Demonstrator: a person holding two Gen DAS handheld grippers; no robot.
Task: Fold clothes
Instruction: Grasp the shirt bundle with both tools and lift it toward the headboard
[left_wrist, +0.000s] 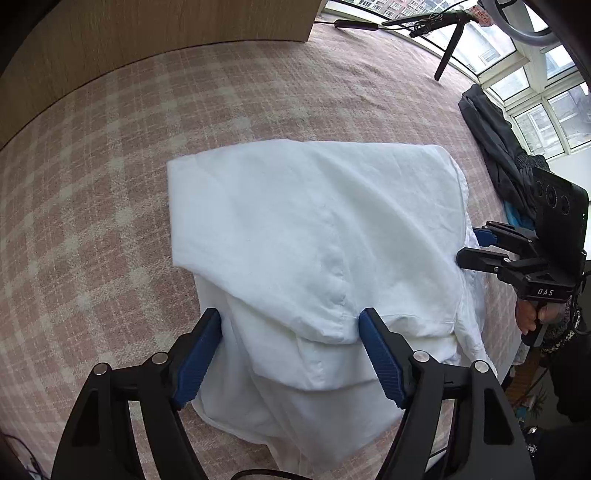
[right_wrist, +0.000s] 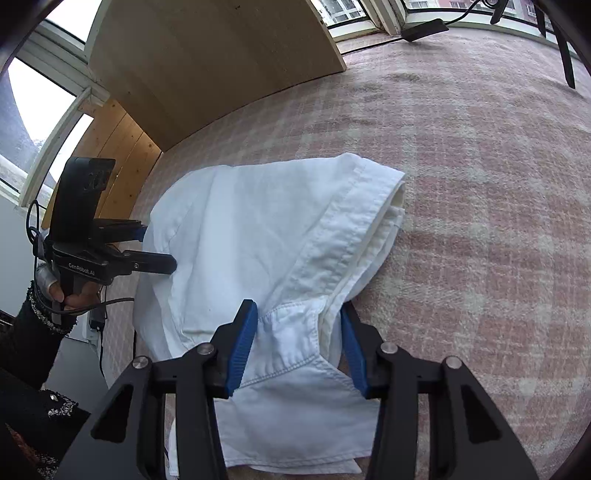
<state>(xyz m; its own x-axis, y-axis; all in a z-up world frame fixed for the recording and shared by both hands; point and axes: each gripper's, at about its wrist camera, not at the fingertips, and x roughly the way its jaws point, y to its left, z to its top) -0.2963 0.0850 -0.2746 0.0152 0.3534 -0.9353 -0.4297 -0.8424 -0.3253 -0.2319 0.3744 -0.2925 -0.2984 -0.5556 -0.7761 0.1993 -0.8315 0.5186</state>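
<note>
— Any lettering to read?
— Two bits; white letters "DAS" on the black body of the right gripper (left_wrist: 474, 245), seen from the left wrist; "GenRobot.AI" on the black body of the left gripper (right_wrist: 159, 247), seen from the right wrist.
— Anything else?
— Nothing legible.

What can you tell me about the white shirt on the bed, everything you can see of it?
The white shirt is woven, cotton-looking cloth, creased and partly folded over itself in layers, with stitched hems and a banded edge showing. It lies flat on the pink checked cover. The left gripper straddles its near edge, and the right gripper has cloth bunched between its jaws.
</note>
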